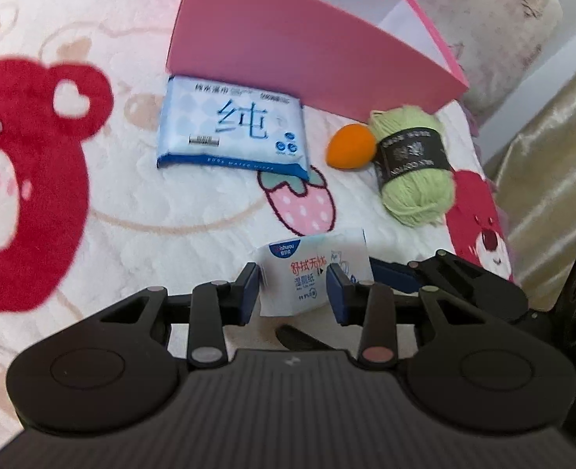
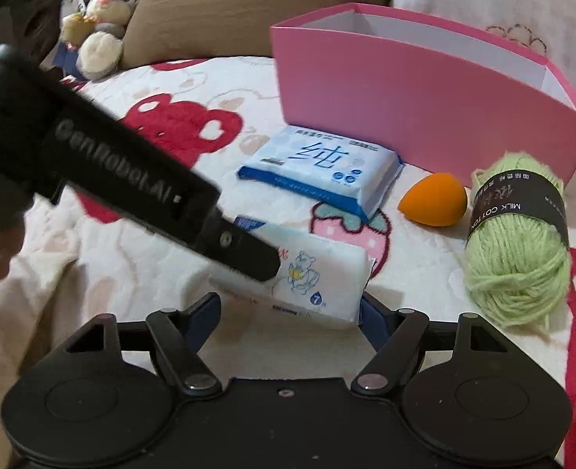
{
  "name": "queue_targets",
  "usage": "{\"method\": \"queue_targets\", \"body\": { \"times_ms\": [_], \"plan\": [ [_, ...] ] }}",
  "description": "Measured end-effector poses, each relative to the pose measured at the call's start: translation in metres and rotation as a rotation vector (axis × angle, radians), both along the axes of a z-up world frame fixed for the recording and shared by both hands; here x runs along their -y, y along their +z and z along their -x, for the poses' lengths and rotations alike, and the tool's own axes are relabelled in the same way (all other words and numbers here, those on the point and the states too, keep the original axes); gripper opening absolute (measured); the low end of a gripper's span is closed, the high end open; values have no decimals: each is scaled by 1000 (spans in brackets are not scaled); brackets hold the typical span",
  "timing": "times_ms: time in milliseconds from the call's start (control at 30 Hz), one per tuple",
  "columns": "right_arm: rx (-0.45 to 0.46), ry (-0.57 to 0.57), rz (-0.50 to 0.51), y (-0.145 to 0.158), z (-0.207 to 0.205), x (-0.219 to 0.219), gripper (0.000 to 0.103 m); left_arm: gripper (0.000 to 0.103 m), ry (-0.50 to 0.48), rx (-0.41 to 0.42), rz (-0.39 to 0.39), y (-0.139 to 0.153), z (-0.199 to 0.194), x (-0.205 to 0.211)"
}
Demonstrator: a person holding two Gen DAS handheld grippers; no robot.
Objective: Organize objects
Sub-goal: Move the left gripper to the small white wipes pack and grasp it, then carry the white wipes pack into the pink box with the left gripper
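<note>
My left gripper (image 1: 292, 287) is shut on a small white wet-wipe pack (image 1: 314, 269), held just above the blanket; that pack also shows in the right wrist view (image 2: 307, 277), with the left gripper's finger (image 2: 244, 250) across it. My right gripper (image 2: 289, 312) is open, its fingers either side of the same pack's near end. A larger blue wipe pack (image 1: 233, 129) (image 2: 319, 168), an orange makeup sponge (image 1: 350, 144) (image 2: 432, 199) and a green yarn ball (image 1: 415, 164) (image 2: 518, 246) lie on the blanket before an open pink box (image 1: 299, 51) (image 2: 417, 97).
A bear-and-strawberry print blanket (image 1: 112, 203) covers the bed. A brown pillow (image 2: 248, 8) and a plush rabbit (image 2: 104, 19) sit at the back left. A gold curtain (image 1: 553, 156) hangs at the right, past the bed's edge.
</note>
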State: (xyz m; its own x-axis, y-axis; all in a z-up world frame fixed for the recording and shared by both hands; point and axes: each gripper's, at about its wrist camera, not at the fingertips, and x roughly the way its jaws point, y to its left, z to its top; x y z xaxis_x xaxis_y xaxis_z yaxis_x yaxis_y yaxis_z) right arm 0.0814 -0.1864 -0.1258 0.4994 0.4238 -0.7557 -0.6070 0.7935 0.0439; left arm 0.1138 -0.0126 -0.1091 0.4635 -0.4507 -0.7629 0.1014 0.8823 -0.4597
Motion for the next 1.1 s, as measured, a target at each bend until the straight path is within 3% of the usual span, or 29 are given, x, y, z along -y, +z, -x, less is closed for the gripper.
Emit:
{"method": "queue_targets", "body": {
  "times_ms": [133, 400, 600, 767, 933, 1100],
  "plan": [
    [-9, -24, -36, 21, 4, 6, 71, 36, -50, 33, -45, 17, 6, 3],
    [17, -54, -46, 61, 7, 11, 59, 36, -68, 108, -19, 58, 11, 0],
    [49, -69, -73, 95, 2, 18, 58, 36, -88, 145, 23, 92, 4, -4],
    [84, -74, -59, 121, -10, 17, 56, 37, -99, 148, 60, 114, -13, -7],
    [76, -85, -85, 144, -37, 23, 55, 38, -102, 168, 41, 134, -33, -3],
    [85, -112, -93, 160, -75, 31, 54, 38, -71, 142, 61, 150, -79, 6]
  ]
}}
